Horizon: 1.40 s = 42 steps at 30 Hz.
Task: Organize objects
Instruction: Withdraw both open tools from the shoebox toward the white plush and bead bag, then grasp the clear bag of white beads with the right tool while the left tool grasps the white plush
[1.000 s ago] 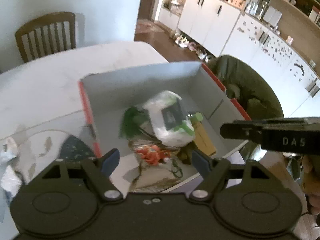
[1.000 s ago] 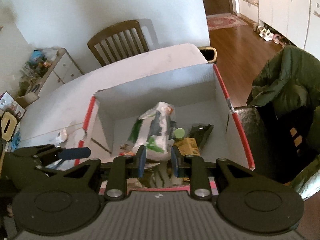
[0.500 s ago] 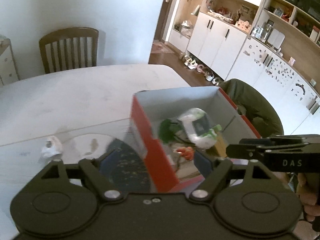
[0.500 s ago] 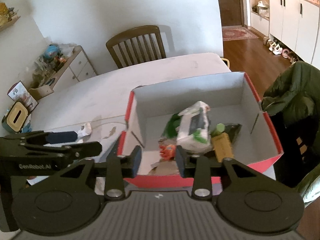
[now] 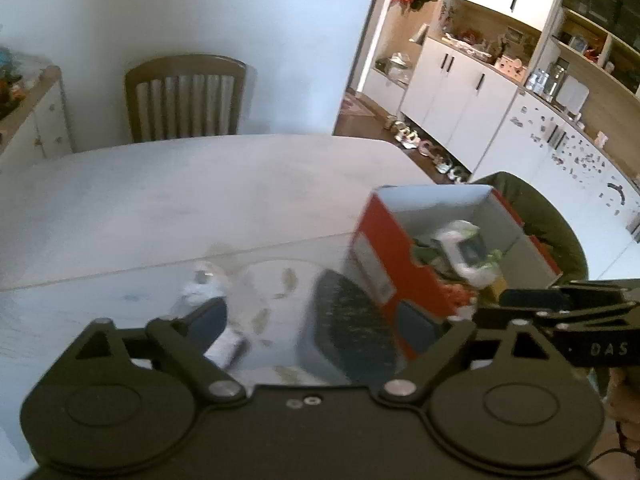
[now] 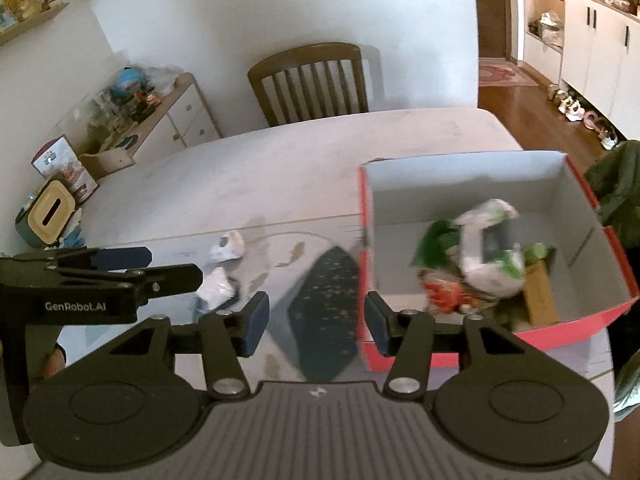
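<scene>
Both grippers (image 6: 316,320) back from box (image 6: 560,328); right-view-only tissue holder (image 6: 50,214), perhaps.

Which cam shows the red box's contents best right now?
Right wrist. It looks down into the red box, so the white-and-green bag, yellow carton and orange item all show, though blurred. Left wrist sees the box from its left side; its red wall hides most of the contents, only the bag top shows.

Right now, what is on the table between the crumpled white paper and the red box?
A dark blue speckled mat lies between the crumpled white paper and the red box, flat on the table. The right wrist view shows it best.
</scene>
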Motion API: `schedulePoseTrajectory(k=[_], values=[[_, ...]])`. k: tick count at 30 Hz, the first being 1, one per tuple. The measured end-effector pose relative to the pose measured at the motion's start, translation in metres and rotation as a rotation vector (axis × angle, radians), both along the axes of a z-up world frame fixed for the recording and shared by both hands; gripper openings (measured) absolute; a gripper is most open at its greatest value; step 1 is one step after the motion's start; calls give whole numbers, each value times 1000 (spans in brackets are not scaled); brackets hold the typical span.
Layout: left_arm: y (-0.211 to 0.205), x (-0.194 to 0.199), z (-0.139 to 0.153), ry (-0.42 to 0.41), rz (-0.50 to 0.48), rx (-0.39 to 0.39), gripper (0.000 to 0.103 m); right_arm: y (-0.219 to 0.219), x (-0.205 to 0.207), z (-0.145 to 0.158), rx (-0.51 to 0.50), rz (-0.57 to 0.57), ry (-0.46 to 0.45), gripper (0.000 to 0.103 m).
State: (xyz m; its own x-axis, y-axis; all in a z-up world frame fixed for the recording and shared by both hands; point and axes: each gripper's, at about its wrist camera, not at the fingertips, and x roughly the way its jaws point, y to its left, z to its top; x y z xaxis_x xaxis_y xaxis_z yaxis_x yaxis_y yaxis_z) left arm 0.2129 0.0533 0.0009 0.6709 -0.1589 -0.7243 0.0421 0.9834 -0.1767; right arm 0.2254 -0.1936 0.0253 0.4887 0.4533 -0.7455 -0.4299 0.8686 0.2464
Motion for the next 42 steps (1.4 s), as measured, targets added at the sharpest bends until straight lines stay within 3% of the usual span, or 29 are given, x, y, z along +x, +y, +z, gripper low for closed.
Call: schedulePoseTrajectory(k=[5, 14, 21, 42], values=[[34, -2, -1, -5, 11, 15, 99, 33, -9, -4, 2, 19, 12, 52], [81, 8, -14, 4, 36, 16, 103, 85, -18, -15, -20, 39, 18, 67], [108, 33, -36, 58, 63, -10, 103, 118, -16, -31, -43, 55, 20, 75], [107, 111, -108, 217, 82, -83, 103, 192, 13, -110, -115, 218, 86, 79]])
